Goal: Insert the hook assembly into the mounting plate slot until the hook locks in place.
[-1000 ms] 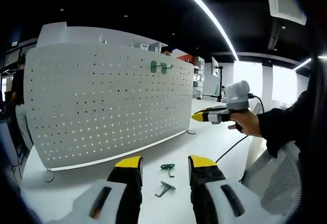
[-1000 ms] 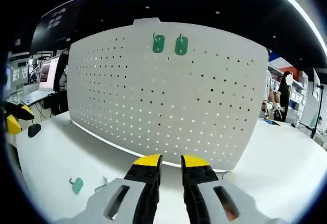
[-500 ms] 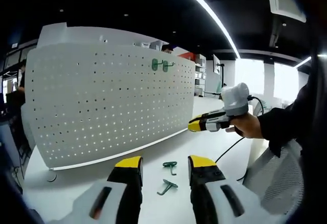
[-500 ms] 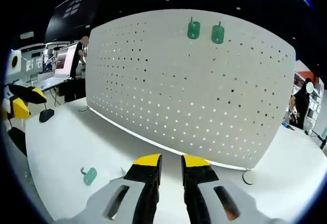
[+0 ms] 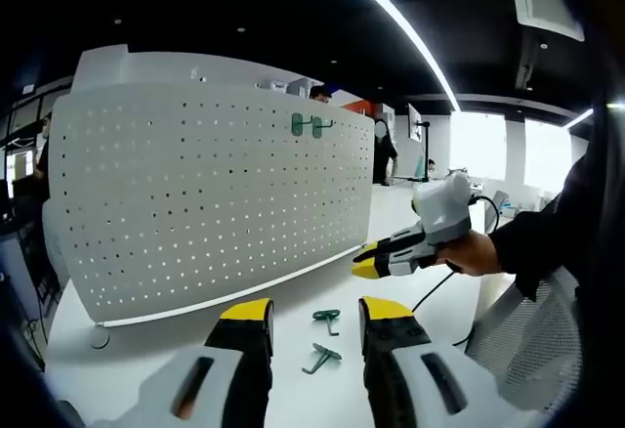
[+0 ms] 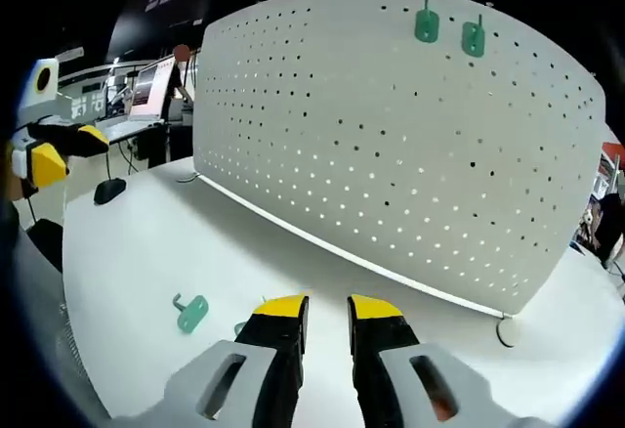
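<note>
Both grippers, left point(image 5: 314, 316) and right point(image 6: 327, 311), have jaws slightly apart and empty, with 2 hooks point(image 5: 322, 340) on the table point(image 5: 410, 252) before them, while 2 others point(image 6: 449, 29) already hang on the pegboard point(image 6: 391, 145), so picking and inserting seem left.

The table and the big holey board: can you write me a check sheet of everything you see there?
Surface: white table, bare around the parts.
Job's things: white pegboard standing upright on the table; two green hooks already hung near its top edge; two loose green hooks lying on the table in the left gripper view; one loose green hook lying flat in the right gripper view.
Clutter: nothing seen.
Grippers: left gripper open, holding nothing; right gripper jaws a little apart, holding nothing, above the table.
Cables: black cable trailing from the right gripper.
Surroundings: office with monitors and ceiling light strip.
</note>
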